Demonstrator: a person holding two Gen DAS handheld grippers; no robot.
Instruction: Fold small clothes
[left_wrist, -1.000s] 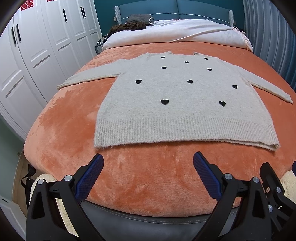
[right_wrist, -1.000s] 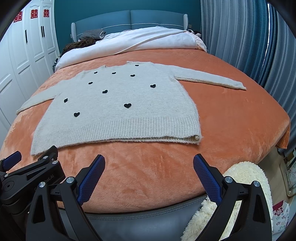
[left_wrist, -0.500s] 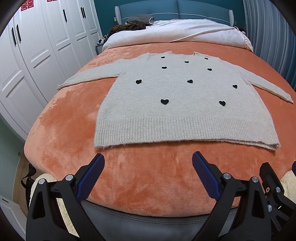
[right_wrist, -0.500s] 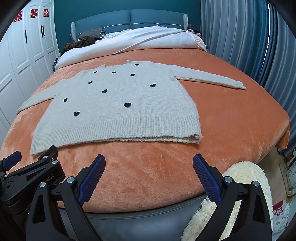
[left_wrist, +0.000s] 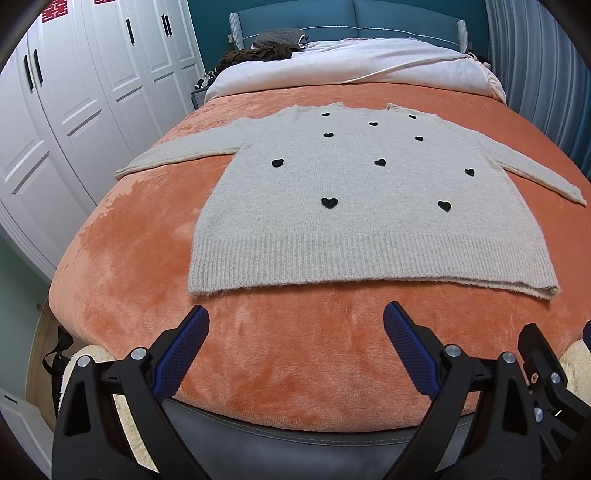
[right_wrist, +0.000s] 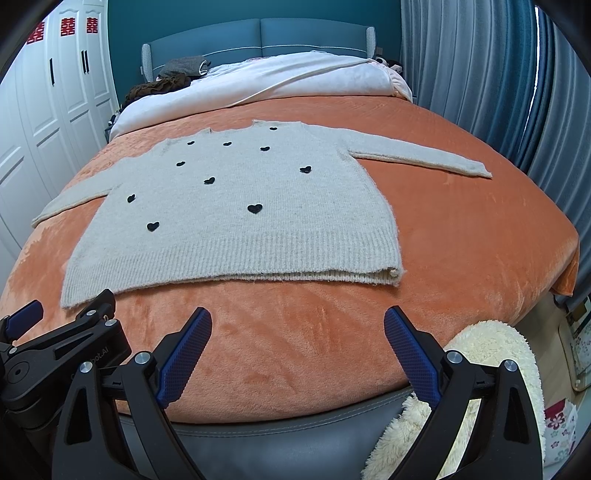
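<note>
A light grey knitted sweater (left_wrist: 369, 206) with small black hearts lies flat, front up, on the orange blanket (left_wrist: 295, 332), both sleeves spread out. It also shows in the right wrist view (right_wrist: 236, 221). My left gripper (left_wrist: 295, 321) is open and empty, held above the blanket just short of the sweater's ribbed hem. My right gripper (right_wrist: 297, 323) is open and empty, also just short of the hem. The left gripper's body shows at the lower left of the right wrist view (right_wrist: 55, 350).
White wardrobe doors (left_wrist: 74, 110) stand to the left. A white duvet (left_wrist: 351, 70) and dark clothes (left_wrist: 258, 55) lie at the head of the bed. Blue curtains (right_wrist: 498, 92) hang on the right. A cream fluffy rug (right_wrist: 480, 350) lies at the bed's foot.
Both grippers have crept slightly forward toward the sweater's hem. The sweater has not moved.
</note>
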